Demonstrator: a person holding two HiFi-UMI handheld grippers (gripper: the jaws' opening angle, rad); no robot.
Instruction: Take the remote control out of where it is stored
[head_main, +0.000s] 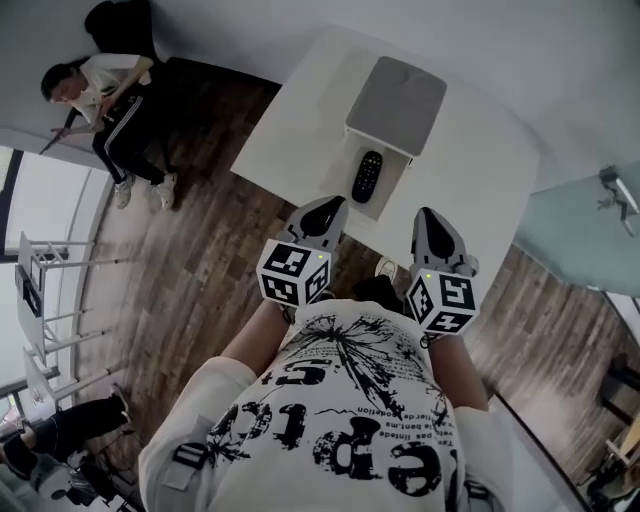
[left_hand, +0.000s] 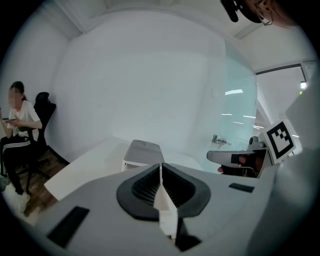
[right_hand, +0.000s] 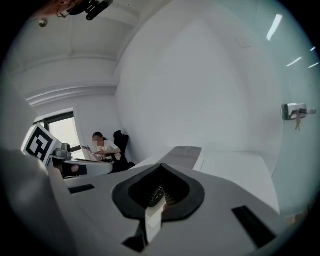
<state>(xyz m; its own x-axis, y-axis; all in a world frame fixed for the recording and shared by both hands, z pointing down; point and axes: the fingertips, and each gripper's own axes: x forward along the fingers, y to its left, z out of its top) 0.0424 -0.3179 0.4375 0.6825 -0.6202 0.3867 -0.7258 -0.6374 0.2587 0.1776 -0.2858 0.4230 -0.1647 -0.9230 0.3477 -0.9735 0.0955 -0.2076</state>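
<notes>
L gripper (head_main: 322, 218) first: jaws pressed together, pads meeting edge to edge in the left gripper view (left_hand: 161, 172), nothing between them. R gripper (head_main: 432, 228) looks the same, jaws together in its own view (right_hand: 157, 197) and carrying nothing. Both hang just off the near edge of the white table (head_main: 300, 120), noses aimed at the gray-topped drawer unit (head_main: 397, 100). Its drawer (head_main: 340, 172) stands pulled out toward the person, and there's the remote control (head_main: 367, 176), black, lying flat inside, w/ bare drawer floor either side. In the head view it sits at approx 1 o'clock from the L gripper, close by; from the R it's out at 10 o'clock and a fair bit farther, so L is the nearer tool. Long axis runs roughly 12-to-6, tipped a touch toward 1-to-7, so the near end points back at the L gripper, more or less along its line of approach. Neither gripper view shows the remote, only the unit's top (left_hand: 142, 151) (right_hand: 182, 155). My read: not yet started on the pick; the jaws need to open first, then close across the narrow width from above, and L looks best placed for it.
</notes>
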